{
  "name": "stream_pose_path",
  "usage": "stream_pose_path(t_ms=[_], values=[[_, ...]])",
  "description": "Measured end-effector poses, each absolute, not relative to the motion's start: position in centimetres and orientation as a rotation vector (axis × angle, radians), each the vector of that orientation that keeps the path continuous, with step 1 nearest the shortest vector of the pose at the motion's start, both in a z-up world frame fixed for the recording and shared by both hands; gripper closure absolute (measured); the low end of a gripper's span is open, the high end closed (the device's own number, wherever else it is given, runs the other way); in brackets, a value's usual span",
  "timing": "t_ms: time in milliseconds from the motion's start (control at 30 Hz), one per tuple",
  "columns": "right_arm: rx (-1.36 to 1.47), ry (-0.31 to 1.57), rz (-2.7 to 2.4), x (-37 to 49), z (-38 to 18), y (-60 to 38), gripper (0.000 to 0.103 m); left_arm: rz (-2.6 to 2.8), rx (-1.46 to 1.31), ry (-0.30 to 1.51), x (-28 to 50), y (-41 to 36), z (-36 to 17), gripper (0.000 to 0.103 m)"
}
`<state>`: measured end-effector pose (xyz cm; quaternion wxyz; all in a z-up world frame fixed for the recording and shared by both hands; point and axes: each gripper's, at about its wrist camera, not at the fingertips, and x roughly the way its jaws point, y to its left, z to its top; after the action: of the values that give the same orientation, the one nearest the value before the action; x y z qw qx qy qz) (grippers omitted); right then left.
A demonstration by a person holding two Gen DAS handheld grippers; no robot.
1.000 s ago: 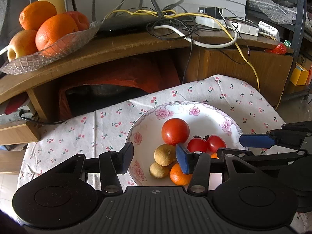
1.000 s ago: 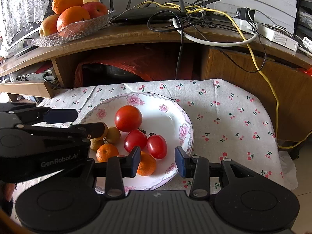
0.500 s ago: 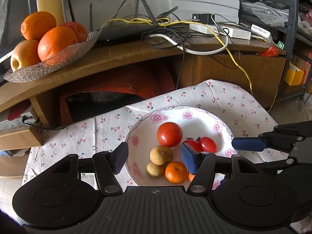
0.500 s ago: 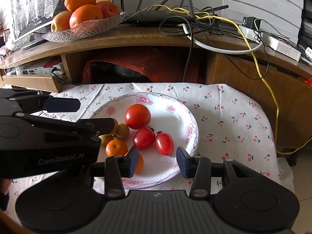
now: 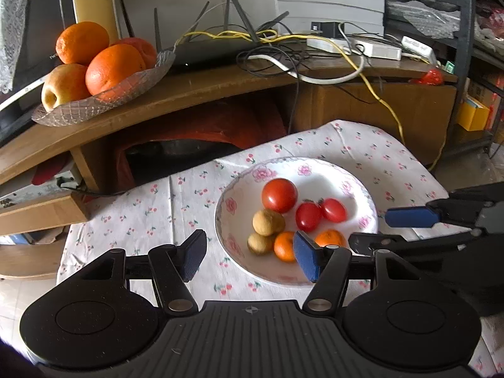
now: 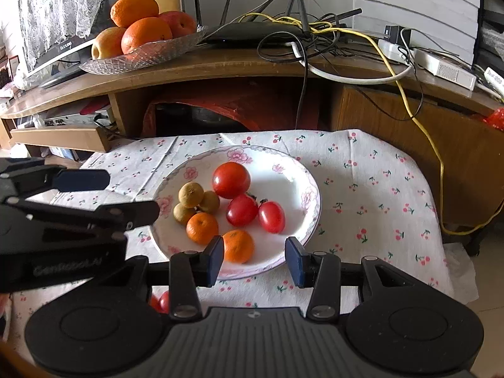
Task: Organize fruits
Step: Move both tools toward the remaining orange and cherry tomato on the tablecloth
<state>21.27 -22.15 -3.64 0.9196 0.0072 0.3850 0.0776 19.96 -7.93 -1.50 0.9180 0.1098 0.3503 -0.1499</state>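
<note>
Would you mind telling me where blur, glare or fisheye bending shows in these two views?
Left wrist view: the plate and fruit look slightly soft, and the shelf bows strongly. Right wrist view: the plate is sharper, the shelf bows too, and daylight glares off its top.

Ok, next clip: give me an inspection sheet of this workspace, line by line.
Surface: low table under a cherry-print cloth.
Job's things: flowered plate holding one large tomato, two small tomatoes, two tangerines and three small brown fruits; glass dish on the wooden shelf with oranges and apples.
Clutter: something small and red under the right gripper, partly hidden.
Grippers: left gripper open, empty, at the plate's near-left edge; right gripper open, empty, over the plate's near rim.
Cables: yellow cable and tangled black and white leads by a router.
Surroundings: monitor, shelving, floor.
</note>
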Motion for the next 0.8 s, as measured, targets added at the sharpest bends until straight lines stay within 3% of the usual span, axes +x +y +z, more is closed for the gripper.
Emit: stream_pose_path(t_ms=[433,800], values=[[0.041,0.853,0.188,18.3,-4.6,-22.4,0.059,-0.42,0.303,0.822,15.9,-8.0,-4.8,0.035],[0.111,0.887,0.235,18.6,-4.7,-23.0,0.059,-0.465,0.325,0.895,17.1,-8.1,-8.3,0.049]])
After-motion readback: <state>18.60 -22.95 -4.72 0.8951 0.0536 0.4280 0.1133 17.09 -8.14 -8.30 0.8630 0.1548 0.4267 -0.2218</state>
